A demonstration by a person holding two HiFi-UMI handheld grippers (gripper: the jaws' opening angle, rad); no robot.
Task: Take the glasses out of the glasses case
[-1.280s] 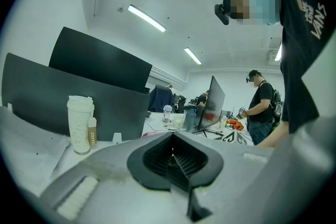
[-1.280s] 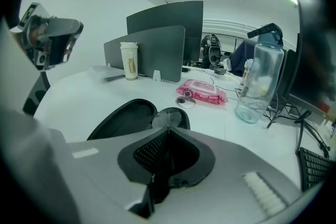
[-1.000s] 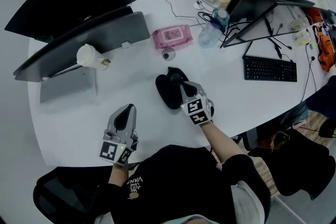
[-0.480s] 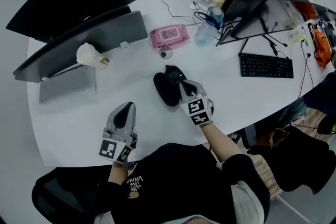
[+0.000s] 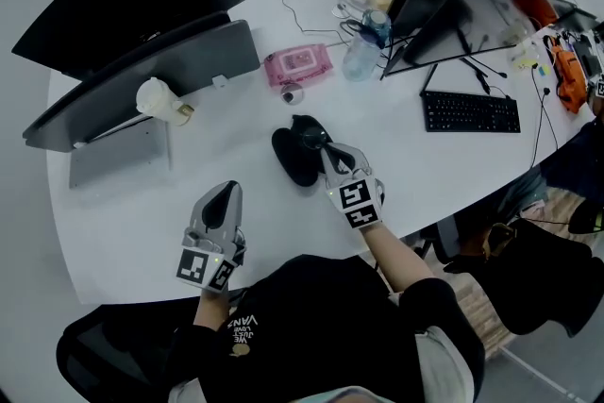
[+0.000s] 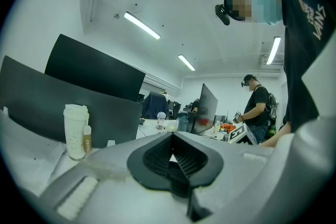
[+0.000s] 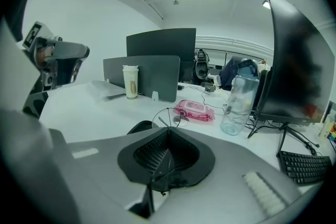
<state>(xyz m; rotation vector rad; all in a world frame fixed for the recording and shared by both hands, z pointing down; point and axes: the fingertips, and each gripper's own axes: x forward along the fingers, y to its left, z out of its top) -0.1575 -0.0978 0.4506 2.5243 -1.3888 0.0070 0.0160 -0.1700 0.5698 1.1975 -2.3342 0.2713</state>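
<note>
An open black glasses case [image 5: 288, 158] lies on the white table [image 5: 123, 203], right in front of me. My right gripper [image 5: 317, 141] hovers over its right half, jaws shut on the thin wire-framed glasses [image 7: 167, 117]. In the right gripper view the glasses rise from between the pads of that gripper [image 7: 168, 132], one round lens rim showing above the case [image 7: 138, 127]. My left gripper [image 5: 223, 200] rests on the table to the left of the case, apart from it. Its jaws are shut with nothing in them [image 6: 172, 140].
Behind the case lie a pink wipes pack [image 5: 298, 66] and a small round object [image 5: 292, 94]. A paper cup [image 5: 160, 100] stands by a grey screen [image 5: 142, 80] at the left. A water bottle [image 5: 361, 53], a monitor [image 5: 453, 9] and a keyboard [image 5: 470, 112] stand at the right.
The head view has drifted a little, so everything sits slightly left and higher. Both grippers hold their places relative to the case.
</note>
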